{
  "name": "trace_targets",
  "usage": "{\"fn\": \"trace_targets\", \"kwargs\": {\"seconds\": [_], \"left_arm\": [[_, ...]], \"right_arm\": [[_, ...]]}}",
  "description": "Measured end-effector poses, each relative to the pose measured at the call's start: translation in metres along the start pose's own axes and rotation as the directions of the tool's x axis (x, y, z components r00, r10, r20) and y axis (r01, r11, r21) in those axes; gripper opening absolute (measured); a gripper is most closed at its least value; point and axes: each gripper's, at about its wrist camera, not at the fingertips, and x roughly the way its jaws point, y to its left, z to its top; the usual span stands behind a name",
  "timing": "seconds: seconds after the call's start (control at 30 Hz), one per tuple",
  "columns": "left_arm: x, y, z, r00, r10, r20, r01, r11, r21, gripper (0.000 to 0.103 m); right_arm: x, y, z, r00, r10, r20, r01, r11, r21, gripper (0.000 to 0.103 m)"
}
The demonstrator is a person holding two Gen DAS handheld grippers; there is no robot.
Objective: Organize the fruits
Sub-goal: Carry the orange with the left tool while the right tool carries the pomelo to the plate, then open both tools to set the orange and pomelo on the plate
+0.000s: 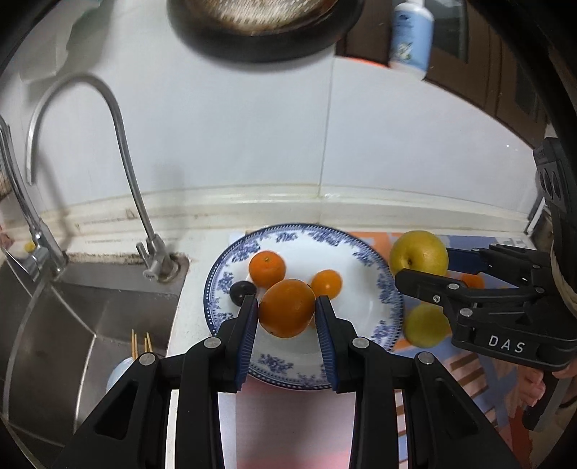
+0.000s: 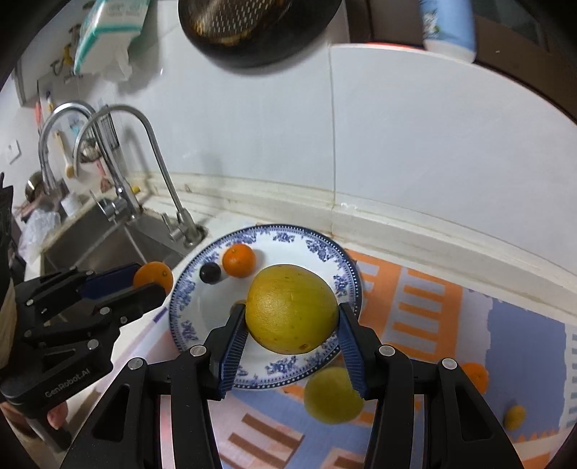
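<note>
A blue-and-white plate (image 1: 364, 249) (image 2: 324, 245) sits on the counter beside the sink. On it lie two small oranges (image 1: 267, 268) (image 1: 326, 283) and a dark plum (image 1: 242, 290) (image 2: 210, 272). My left gripper (image 1: 287, 312) is shut on a large orange (image 1: 286, 312) and holds it above the plate; it shows in the right wrist view (image 2: 153, 276). My right gripper (image 2: 292, 317) is shut on a yellow pear (image 2: 292, 313) above the plate's right side; the pear also shows in the left wrist view (image 1: 418, 253). A second yellow pear (image 2: 331, 395) (image 1: 425, 324) lies on the mat.
A steel sink (image 1: 72, 324) with a curved tap (image 1: 119, 144) lies left of the plate. A patterned mat (image 2: 450, 324) to the right holds an orange (image 2: 476, 375) and a small yellow fruit (image 2: 514, 416). A dark pan (image 1: 263, 32) and a bottle (image 1: 411, 36) hang on the tiled wall.
</note>
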Motion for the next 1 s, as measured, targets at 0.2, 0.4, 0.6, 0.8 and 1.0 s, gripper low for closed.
{"fn": "trace_targets", "kwargs": {"seconds": [0.2, 0.4, 0.6, 0.8, 1.0], "left_arm": [[0.029, 0.014, -0.004, 0.998, 0.014, -0.066, -0.016, 1.0, -0.021, 0.032], [0.044, 0.018, -0.01, 0.994, 0.016, -0.11, -0.019, 0.999, -0.027, 0.032], [0.05, 0.018, -0.012, 0.991, 0.013, -0.132, -0.016, 1.0, -0.027, 0.032], [0.049, 0.019, -0.013, 0.99, 0.025, -0.141, -0.029, 0.999, -0.028, 0.046], [0.026, 0.012, -0.013, 0.993, 0.045, -0.105, -0.046, 0.999, -0.013, 0.055]], "right_arm": [[0.032, 0.001, 0.001, 0.996, 0.013, -0.091, -0.012, 1.0, 0.016, 0.05], [0.053, 0.003, -0.002, 0.987, 0.015, -0.16, -0.012, 1.0, 0.023, 0.05], [0.06, 0.007, -0.002, 0.983, 0.014, -0.183, -0.012, 1.0, 0.014, 0.05], [0.065, 0.007, -0.004, 0.98, 0.021, -0.197, -0.017, 1.0, 0.022, 0.051], [0.042, 0.011, 0.0, 0.992, -0.003, -0.123, 0.002, 1.0, -0.01, 0.056]]}}
